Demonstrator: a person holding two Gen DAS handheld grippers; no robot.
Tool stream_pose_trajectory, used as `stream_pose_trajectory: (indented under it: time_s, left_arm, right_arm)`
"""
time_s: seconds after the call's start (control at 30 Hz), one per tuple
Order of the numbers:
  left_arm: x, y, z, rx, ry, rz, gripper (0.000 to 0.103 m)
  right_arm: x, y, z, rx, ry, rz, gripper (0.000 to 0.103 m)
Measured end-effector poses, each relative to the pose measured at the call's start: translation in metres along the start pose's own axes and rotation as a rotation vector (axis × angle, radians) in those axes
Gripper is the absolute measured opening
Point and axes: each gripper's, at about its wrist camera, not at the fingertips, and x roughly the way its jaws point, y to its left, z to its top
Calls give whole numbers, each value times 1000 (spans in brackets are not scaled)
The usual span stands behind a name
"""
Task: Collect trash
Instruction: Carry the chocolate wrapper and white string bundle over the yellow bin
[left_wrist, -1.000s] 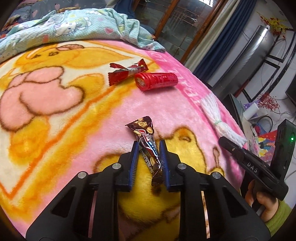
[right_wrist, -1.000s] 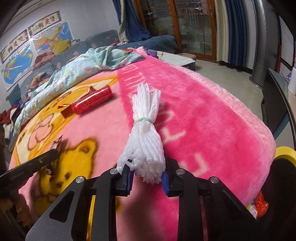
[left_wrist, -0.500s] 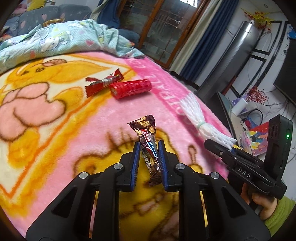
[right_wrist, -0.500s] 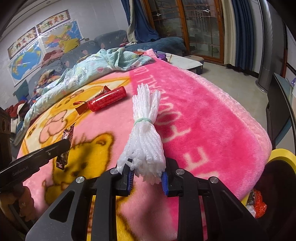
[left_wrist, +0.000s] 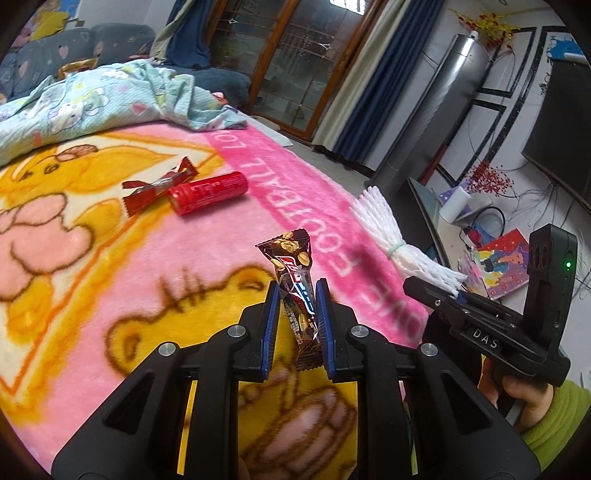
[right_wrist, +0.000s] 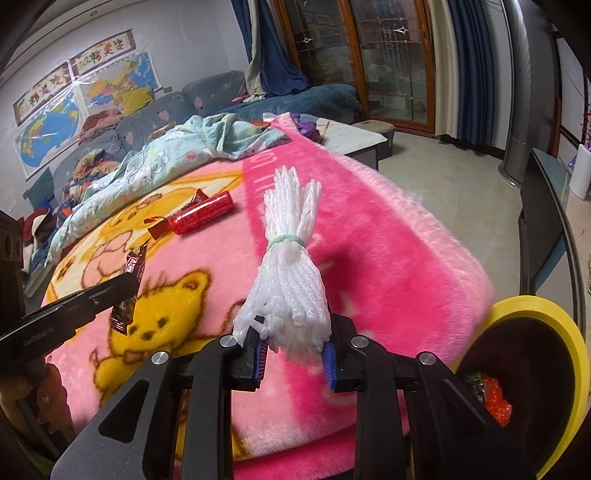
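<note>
My left gripper (left_wrist: 295, 301) is shut on a brown candy bar wrapper (left_wrist: 291, 266), held upright above the pink blanket (left_wrist: 221, 258). My right gripper (right_wrist: 293, 345) is shut on the lower end of a white foam net bundle (right_wrist: 290, 266) tied with a green band, lifted off the blanket. The same bundle (left_wrist: 391, 236) shows at the right of the left wrist view, and the wrapper (right_wrist: 129, 288) at the left of the right wrist view. A red tube (left_wrist: 207, 192) and a red wrapper (left_wrist: 155, 186) lie on the blanket farther back.
A yellow-rimmed trash bin (right_wrist: 546, 332) with trash inside stands at the lower right, below the blanket's edge. A light blue quilt (left_wrist: 92, 99) is bunched at the far side. A sofa, glass doors and a dark TV stand (right_wrist: 546, 221) surround the bed.
Both grippers have risen off the blanket with their loads; the wrapper and the foam bundle now hang clear of the surface. The red tube and red wrapper look farther away.
</note>
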Motion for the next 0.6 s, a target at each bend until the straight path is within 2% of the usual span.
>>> stream_pose_trajectory:
  time_s: [0.6]
  left_arm:
    - [9,-53,4,108,0,-79,14]
  right_arm:
    - [-47,-40,-10,55,-44,-65,23]
